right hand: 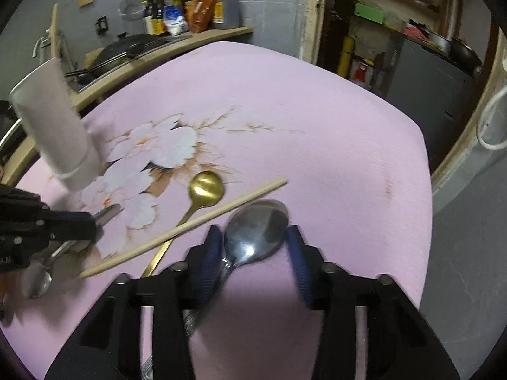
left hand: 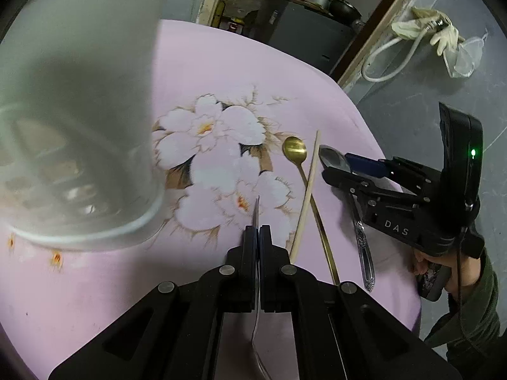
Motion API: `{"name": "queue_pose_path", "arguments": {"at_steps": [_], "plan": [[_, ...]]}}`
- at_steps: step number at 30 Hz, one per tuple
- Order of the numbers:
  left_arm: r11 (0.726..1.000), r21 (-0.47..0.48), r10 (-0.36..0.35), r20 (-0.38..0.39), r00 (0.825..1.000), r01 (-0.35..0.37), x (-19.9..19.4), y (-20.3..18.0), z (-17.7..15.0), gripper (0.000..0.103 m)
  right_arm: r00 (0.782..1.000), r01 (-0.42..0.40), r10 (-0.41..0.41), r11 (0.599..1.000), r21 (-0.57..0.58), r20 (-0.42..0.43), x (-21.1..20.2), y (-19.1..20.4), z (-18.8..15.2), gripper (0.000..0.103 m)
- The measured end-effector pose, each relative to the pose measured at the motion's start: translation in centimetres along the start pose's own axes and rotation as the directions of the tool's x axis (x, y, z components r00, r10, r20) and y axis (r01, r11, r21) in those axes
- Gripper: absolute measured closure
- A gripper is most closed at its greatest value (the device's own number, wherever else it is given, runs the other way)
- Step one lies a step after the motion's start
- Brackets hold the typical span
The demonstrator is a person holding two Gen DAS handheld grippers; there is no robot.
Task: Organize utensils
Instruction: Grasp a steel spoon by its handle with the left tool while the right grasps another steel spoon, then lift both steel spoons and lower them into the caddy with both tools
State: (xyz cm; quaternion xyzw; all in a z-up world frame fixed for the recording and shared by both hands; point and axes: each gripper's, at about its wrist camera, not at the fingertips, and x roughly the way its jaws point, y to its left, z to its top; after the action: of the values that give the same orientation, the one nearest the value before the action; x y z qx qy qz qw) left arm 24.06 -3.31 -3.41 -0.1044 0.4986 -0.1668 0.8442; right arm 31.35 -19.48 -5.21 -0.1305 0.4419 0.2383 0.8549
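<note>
My left gripper (left hand: 257, 231) is shut on a small steel spoon (left hand: 256, 215), held edge-on by its handle; in the right wrist view the gripper (right hand: 92, 223) shows the spoon's bowl (right hand: 38, 280) hanging behind it. A white cup (left hand: 73, 126) stands just left of it, also in the right wrist view (right hand: 54, 123). My right gripper (right hand: 253, 237) is open around the bowl of a large steel spoon (right hand: 256, 237) lying on the cloth; it shows in the left wrist view too (left hand: 342, 166). A gold spoon (right hand: 206, 186) and a wooden chopstick (right hand: 190, 224) lie crossed between the grippers.
The table has a pink flowered cloth (right hand: 317, 126). A counter with a pan and bottles (right hand: 190, 6) is behind it. A dark cabinet (right hand: 427, 72) and shelves stand at the right. The cloth's edge drops to grey floor (left hand: 427, 101) on the right.
</note>
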Motion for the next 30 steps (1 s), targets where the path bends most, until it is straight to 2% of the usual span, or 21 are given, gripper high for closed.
{"name": "queue_pose_path", "arguments": {"at_steps": [8, 13, 21, 23, 25, 27, 30], "plan": [[0.999, -0.042, -0.027, 0.031, 0.999, 0.028, -1.5, 1.2, -0.7, 0.103, 1.0, -0.025, 0.025, 1.0, 0.006, 0.016, -1.5, 0.3, -1.5, 0.066], [0.997, -0.068, -0.042, 0.031, 0.999, 0.044, -2.7, 2.3, -1.9, 0.102, 0.998, -0.058, 0.058, 0.998, -0.003, 0.029, -4.0, 1.5, -4.1, 0.066], [0.999, -0.033, -0.041, -0.054, 0.998, 0.039, -3.8, 3.1, -2.3, 0.099, 0.999, -0.039, 0.039, 0.998, -0.044, 0.008, -5.7, 2.9, -5.6, 0.065], [1.0, 0.005, -0.024, -0.086, 0.996, 0.025, -3.9, 2.8, -2.1, 0.098, 1.0, -0.019, 0.019, 0.999, -0.051, -0.004, -5.5, 3.3, -5.2, 0.061], [0.999, 0.036, -0.016, -0.113, 0.993, 0.021, -4.0, 2.6, -1.9, 0.098, 1.0, -0.012, 0.01, 0.998, -0.058, -0.023, -5.1, 3.6, -4.9, 0.048], [0.998, 0.065, -0.009, -0.136, 0.991, 0.018, -3.9, 2.5, -1.8, 0.097, 0.999, 0.007, -0.01, 0.997, -0.074, -0.037, -4.8, 4.3, -5.0, 0.043], [0.995, 0.096, -0.007, -0.16, 0.987, 0.022, -3.8, 2.4, -1.9, 0.097, 0.996, 0.062, -0.069, 0.99, -0.127, -0.052, -4.3, 5.1, -4.8, 0.043]]}}
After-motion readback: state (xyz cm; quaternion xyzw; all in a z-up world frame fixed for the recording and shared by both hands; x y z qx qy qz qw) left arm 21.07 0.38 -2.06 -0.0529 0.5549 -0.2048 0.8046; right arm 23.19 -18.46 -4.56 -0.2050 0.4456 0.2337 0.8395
